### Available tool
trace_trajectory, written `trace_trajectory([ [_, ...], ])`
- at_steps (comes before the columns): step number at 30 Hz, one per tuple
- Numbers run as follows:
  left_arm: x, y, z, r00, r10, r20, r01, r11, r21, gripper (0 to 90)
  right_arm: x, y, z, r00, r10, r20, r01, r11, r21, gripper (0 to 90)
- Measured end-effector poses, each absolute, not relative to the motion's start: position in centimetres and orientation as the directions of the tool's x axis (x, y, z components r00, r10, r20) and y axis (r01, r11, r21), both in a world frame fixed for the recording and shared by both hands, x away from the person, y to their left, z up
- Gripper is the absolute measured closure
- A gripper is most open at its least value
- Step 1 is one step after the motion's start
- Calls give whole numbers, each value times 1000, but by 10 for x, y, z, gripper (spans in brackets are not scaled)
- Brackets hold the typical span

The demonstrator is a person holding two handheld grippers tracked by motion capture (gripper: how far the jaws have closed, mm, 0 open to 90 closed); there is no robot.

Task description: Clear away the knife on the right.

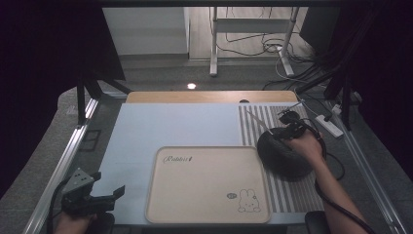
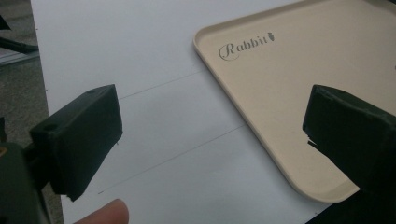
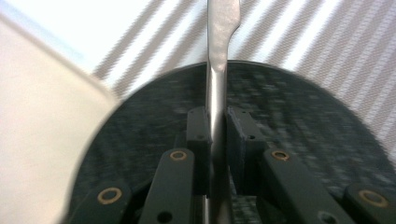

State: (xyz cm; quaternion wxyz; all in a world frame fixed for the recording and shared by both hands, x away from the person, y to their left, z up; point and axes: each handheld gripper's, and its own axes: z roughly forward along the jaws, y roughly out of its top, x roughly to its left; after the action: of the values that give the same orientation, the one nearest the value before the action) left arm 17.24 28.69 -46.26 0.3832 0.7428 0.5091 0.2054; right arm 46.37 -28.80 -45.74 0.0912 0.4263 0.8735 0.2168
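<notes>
Right gripper [image 3: 215,135], at the bench's right edge above the black plate [image 1: 282,155], with its 2 fingers [image 3: 198,140] clamped on the handle of a metal knife [image 3: 219,56]; the blade points toward the far edge over the striped mat [image 1: 292,190]. Left gripper [image 2: 212,140], near the bench's front-left corner, with fingers spread wide and nothing between them, just beside the beige tray [image 1: 207,185] that lies at the front edge of the bench [image 1: 170,126].
</notes>
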Motion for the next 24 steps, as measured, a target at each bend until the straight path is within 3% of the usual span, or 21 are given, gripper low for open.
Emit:
trace_trajectory([
  [24,173,286,-463,398,914,-82,600,-192,777,48,372,-218,-475,-778,620,98,594,677,435,802],
])
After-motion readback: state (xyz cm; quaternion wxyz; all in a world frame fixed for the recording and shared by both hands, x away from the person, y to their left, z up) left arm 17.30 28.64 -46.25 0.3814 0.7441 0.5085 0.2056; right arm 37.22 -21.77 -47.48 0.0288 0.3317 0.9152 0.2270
